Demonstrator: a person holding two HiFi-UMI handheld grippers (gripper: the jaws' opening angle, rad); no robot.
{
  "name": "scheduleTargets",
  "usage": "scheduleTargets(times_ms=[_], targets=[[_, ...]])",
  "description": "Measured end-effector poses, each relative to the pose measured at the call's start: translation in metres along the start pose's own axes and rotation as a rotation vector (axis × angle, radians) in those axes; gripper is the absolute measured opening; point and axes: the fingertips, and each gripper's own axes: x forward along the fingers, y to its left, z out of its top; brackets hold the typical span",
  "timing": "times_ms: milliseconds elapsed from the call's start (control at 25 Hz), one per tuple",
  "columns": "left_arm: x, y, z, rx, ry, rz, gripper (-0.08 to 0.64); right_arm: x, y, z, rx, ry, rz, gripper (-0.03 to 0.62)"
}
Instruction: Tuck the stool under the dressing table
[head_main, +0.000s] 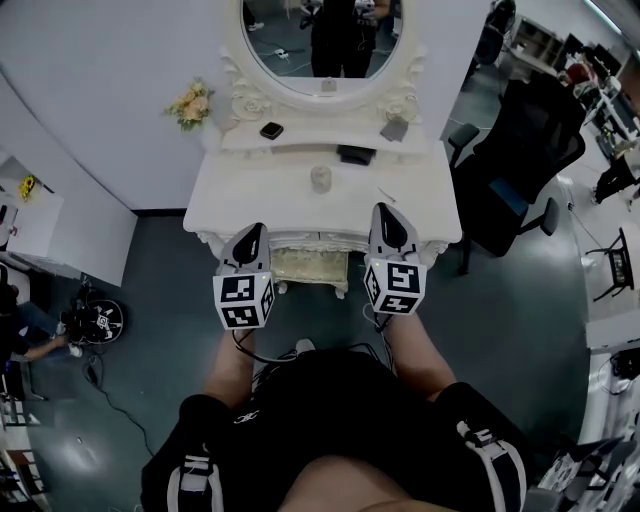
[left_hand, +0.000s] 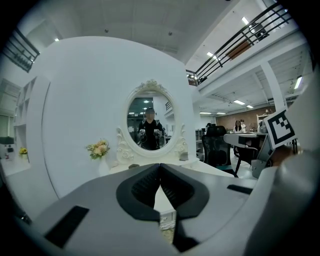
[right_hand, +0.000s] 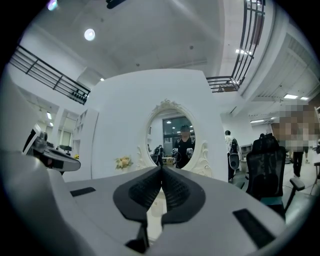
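The white dressing table (head_main: 240, 190) with its oval mirror (head_main: 325, 45) stands against the wall ahead of me. Under its front edge the stool's beige cushion (head_main: 310, 268) shows, between the table's legs. My left gripper (head_main: 257, 229) hangs over the table's front left corner, shut with nothing in it. My right gripper (head_main: 386, 209) hangs over the front right part, also shut and empty. In the left gripper view the jaws (left_hand: 160, 165) meet in front of the mirror (left_hand: 148, 122). In the right gripper view the jaws (right_hand: 161, 168) meet the same way, before the mirror (right_hand: 175, 140).
On the table lie a small jar (head_main: 320, 177), a black box (head_main: 356, 154), a dark pad (head_main: 271, 130) and a grey object (head_main: 394, 129); flowers (head_main: 190, 103) stand at its back left. A black office chair (head_main: 520, 160) stands right. Cables and gear (head_main: 95, 320) lie left.
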Motion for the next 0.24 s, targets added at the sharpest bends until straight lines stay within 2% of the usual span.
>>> scheduleTargets(times_ms=[240], targets=[[-0.007,0.009,-0.010,-0.004,0.001,-0.002,0.018,-0.001,0.017,-0.009,-0.004,0.004,0.010,0.014]])
